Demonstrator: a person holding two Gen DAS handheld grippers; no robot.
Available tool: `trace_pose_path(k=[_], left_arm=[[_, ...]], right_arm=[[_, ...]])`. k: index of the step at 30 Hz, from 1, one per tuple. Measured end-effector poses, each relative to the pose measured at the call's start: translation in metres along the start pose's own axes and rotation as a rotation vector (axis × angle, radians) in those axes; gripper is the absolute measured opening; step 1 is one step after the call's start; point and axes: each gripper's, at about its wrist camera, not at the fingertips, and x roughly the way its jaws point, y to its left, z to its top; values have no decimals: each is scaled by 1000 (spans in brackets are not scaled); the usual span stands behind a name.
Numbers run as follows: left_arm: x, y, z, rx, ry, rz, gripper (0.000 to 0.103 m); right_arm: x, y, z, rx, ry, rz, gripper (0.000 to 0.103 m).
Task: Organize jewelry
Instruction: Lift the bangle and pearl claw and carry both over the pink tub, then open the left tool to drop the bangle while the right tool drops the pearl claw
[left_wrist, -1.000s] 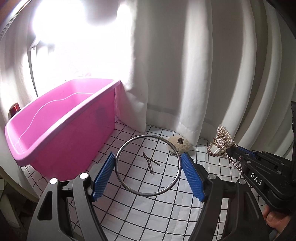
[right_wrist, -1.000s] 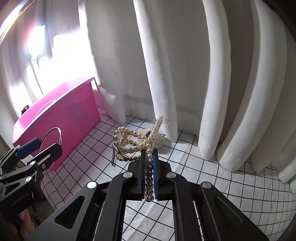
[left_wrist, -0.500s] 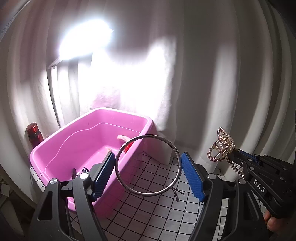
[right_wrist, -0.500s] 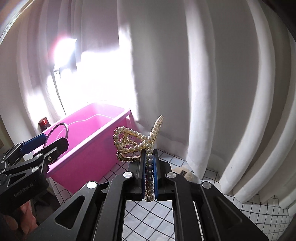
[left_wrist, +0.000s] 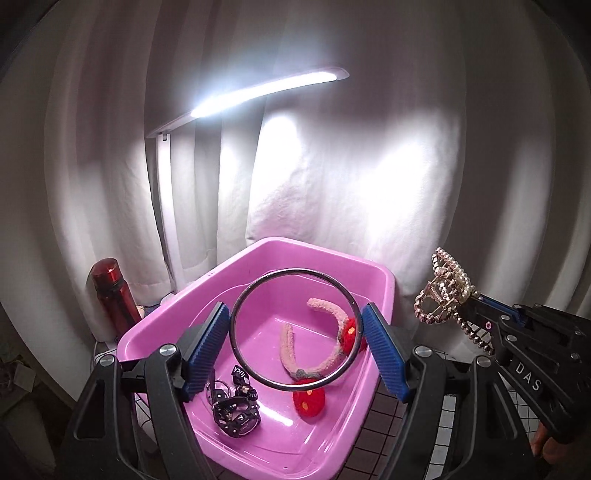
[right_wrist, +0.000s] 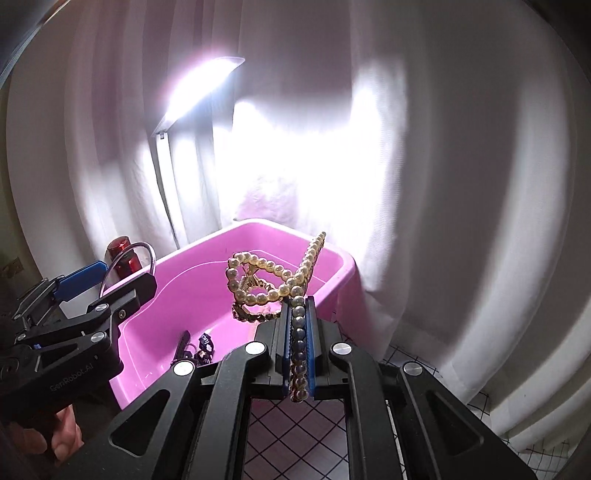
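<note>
My left gripper (left_wrist: 295, 334) is shut on a silver metal bangle (left_wrist: 236, 332), its blue pads (left_wrist: 205, 341) pressing the ring's two sides, and holds it above the pink plastic tub (left_wrist: 384, 286). In the tub lie a fuzzy pink headband with red strawberries (left_wrist: 314, 369) and a black buckled piece (left_wrist: 236, 411). My right gripper (right_wrist: 298, 306) is shut on a pearl hair claw (right_wrist: 258, 280), held at the tub's (right_wrist: 340, 273) near right corner. The claw (left_wrist: 443, 291) and right gripper (left_wrist: 480, 306) also show at the right of the left wrist view. The left gripper (right_wrist: 110, 277) shows at left in the right wrist view.
A lit white desk lamp (left_wrist: 266, 92) stands behind the tub against white curtains (left_wrist: 406, 166). A red bottle (left_wrist: 110, 291) is left of the tub. The tub rests on a black-grid white cloth (left_wrist: 384, 424). A person's fingers (right_wrist: 55, 435) hold the left gripper's handle.
Both grippers have risen and swung left toward the tub, each keeping its item. The tub's inside and the lamp have come into view; the cloth with the small clip has dropped out.
</note>
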Motion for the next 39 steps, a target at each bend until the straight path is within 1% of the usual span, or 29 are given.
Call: trace_pose_path(k=[8,11,15,21,26,31,32,33,34,35,36,38,39], left_arm=[[30,47,6,-24,15,44,72],[43,60,4,-32,34,60,72],[59,74,-1,-53,78,73,72],[76,82,-9,-68,144,96,72],[96,86,-16,-90,235,102,72],[104,92,-23,-109,285,110,73],[105,92,-24,-108,292,114,73],[105,92,-25,-108,300,114,73],[106,92,-26,-110,306,110,73],[105,93,-27,-112,310,106,75],[104,93,-27,-114,307,108,80],[101,93,-26,-115,297,113,82],[100,93,-25,-114,295,115,85]], right_arm=[[46,40,16,-43,37,49,7],[66,53,21,-59,62,59,7],[88,66,24,-78,101,61,7],[118,73,22,-88,182,46,7],[138,68,17,-64,257,14,7],[144,63,15,-48,281,-25,7],[144,62,14,-47,278,-31,9],[141,61,15,-45,270,-39,16],[139,61,16,-44,259,-45,17],[137,61,18,-44,252,-49,20],[135,61,19,-44,247,-55,23],[133,61,22,-46,241,-62,26],[132,60,23,-44,238,-64,26]])
